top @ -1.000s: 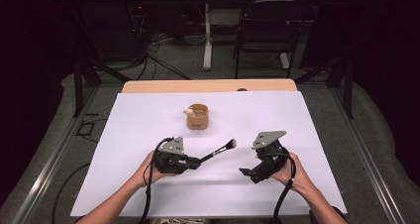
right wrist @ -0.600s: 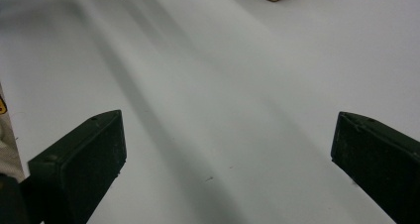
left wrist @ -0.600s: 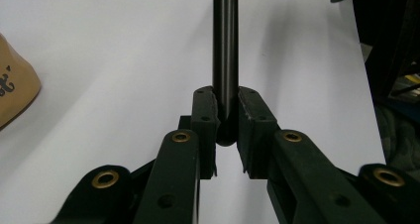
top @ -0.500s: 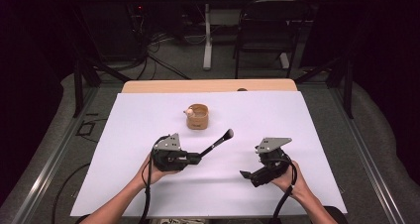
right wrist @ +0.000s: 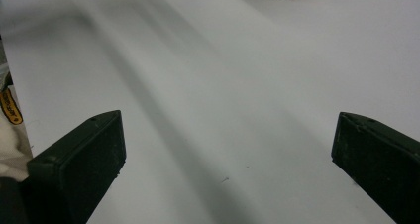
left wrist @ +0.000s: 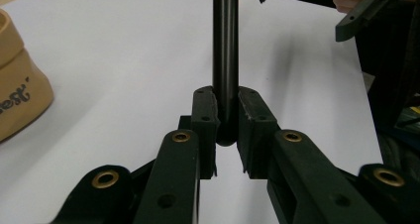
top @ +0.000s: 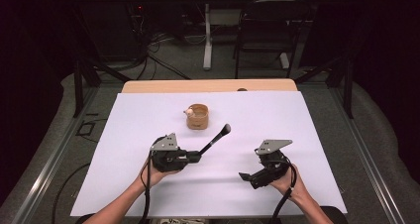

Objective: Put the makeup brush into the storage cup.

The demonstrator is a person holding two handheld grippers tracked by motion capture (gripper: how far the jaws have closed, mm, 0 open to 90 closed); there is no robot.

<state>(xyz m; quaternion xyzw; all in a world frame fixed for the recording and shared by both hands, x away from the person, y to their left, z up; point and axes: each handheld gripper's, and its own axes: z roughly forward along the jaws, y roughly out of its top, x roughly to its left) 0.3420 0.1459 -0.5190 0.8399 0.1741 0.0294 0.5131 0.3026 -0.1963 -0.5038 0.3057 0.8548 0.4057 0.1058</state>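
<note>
High view, brush: the left gripper [top: 195,157] holds a black makeup brush [top: 216,139] by the handle's end, head raised far and right, near the tan cup [top: 198,117] on the white table cover [top: 297,120].
High view, change: the right gripper [top: 246,176] has drawn back nearer and right; the brush tilts up more.
Left gripper view, grip: jaws clench the round handle [left wrist: 225,60]; it looks light, stiff and smooth, likely to swivel, so a hold farther up seems steadier.
Right gripper view, tool: jaws spread wide, released over bare cover [right wrist: 223,110].
</note>
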